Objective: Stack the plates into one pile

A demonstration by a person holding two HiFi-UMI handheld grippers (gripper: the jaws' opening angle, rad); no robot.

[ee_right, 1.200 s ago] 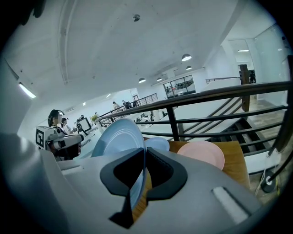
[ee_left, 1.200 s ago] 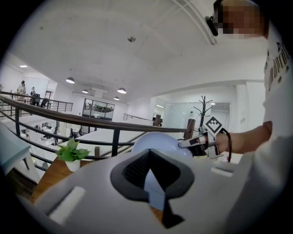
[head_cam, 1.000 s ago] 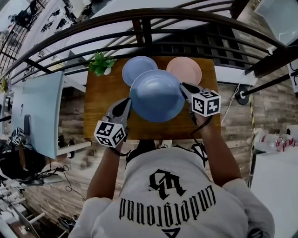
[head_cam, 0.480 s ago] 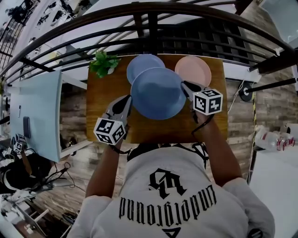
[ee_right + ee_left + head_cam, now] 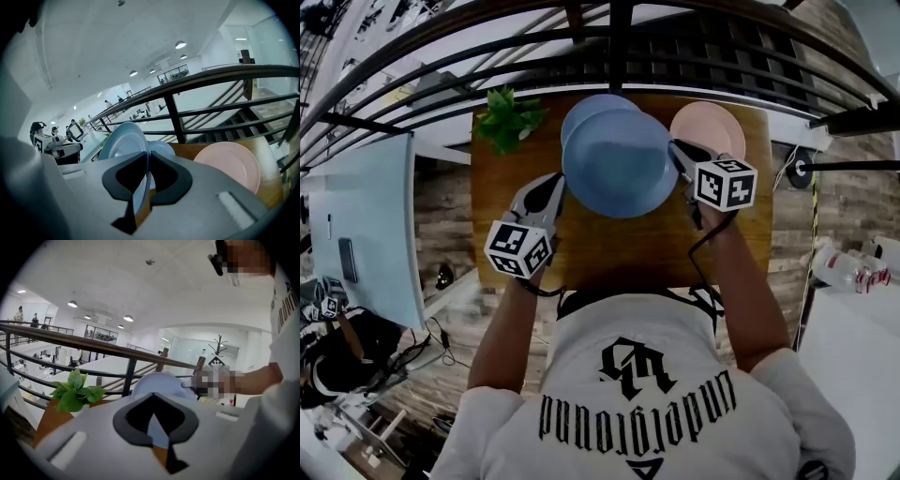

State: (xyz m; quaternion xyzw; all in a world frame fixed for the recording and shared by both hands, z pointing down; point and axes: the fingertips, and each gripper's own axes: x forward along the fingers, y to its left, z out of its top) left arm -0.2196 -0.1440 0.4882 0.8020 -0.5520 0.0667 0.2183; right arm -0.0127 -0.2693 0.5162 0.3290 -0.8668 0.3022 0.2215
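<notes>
**Plate Position Relative to the Tools: Two-Sided Grip**

The upper blue plate [image 5: 619,164] is carried between both tools, which hold it at opposite points of its rim. The left tool [image 5: 557,187] is clenched on the rim on the person's left. The left gripper view shows its jaws drawn together, with the pale blue plate surface filling the gap behind the pads. The right tool [image 5: 677,155] is clenched on the rim on the person's right. The right gripper view shows the thin plate edge running straight between the two pads, which press on it from both sides. Each tool reaches in from the near edge of the worktop [image 5: 628,248], and its marker cube sits behind the jaws, towards the person.

In the head view, the upper blue plate lies over the far half of the worktop, about midway between the left and right edges. It overlaps the lower blue plate [image 5: 595,105], which rests at the far edge, so only the far arc of the lower blue plate shows. No view settles whether the two plates are in contact.

The pink plate [image 5: 708,127] lies flat in the far right corner, just beyond the right tool and apart from both blue plates. A small green plant [image 5: 508,120] stands in the far left corner. A dark railing [image 5: 619,47] runs behind the far edge.
</notes>
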